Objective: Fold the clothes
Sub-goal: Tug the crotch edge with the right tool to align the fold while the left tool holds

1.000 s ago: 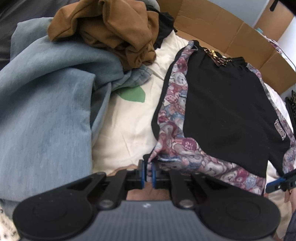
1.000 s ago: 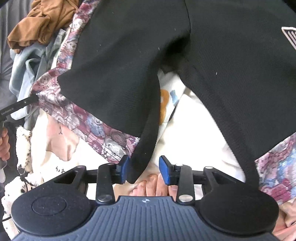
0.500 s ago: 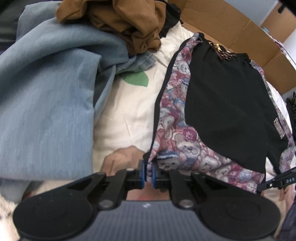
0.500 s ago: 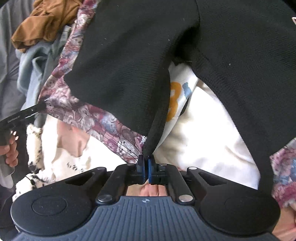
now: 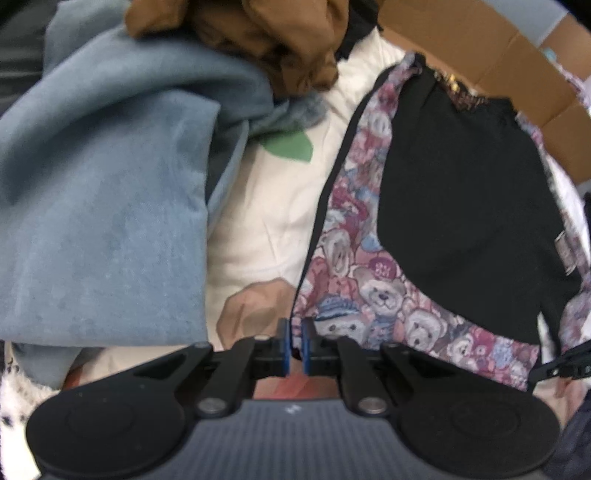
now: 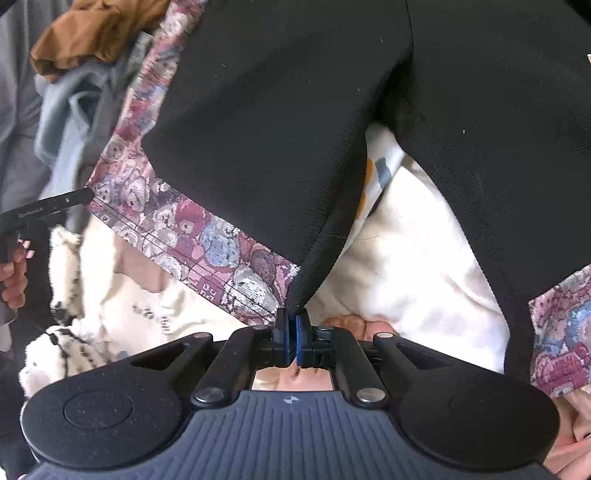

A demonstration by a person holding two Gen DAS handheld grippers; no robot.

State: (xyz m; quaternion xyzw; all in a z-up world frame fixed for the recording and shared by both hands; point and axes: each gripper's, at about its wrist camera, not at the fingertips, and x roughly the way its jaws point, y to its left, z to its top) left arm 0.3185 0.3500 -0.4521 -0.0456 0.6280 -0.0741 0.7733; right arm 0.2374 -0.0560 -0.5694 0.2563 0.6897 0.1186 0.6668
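Black shorts [image 5: 461, 206] with teddy-bear patterned side panels lie spread on a white printed sheet [image 5: 266, 206]. My left gripper [image 5: 294, 345] is shut on the outer corner of the left leg hem. My right gripper [image 6: 291, 334] is shut on the inner corner of the same leg's hem, where black fabric [image 6: 266, 129] meets the bear-print band [image 6: 207, 236]. The left gripper also shows at the left edge of the right wrist view [image 6: 79, 197]. The right gripper tip shows at the right edge of the left wrist view [image 5: 554, 367].
A pale blue garment [image 5: 103, 199] is heaped to the left with a brown garment [image 5: 258, 33] on top. Cardboard [image 5: 498, 55] stands behind the shorts. A white spotted fleece [image 6: 62, 347] lies at the near left.
My right gripper closed on the inner hem corner a second ago. Both grippers have since pulled the leg hem toward me, drawing it taut.
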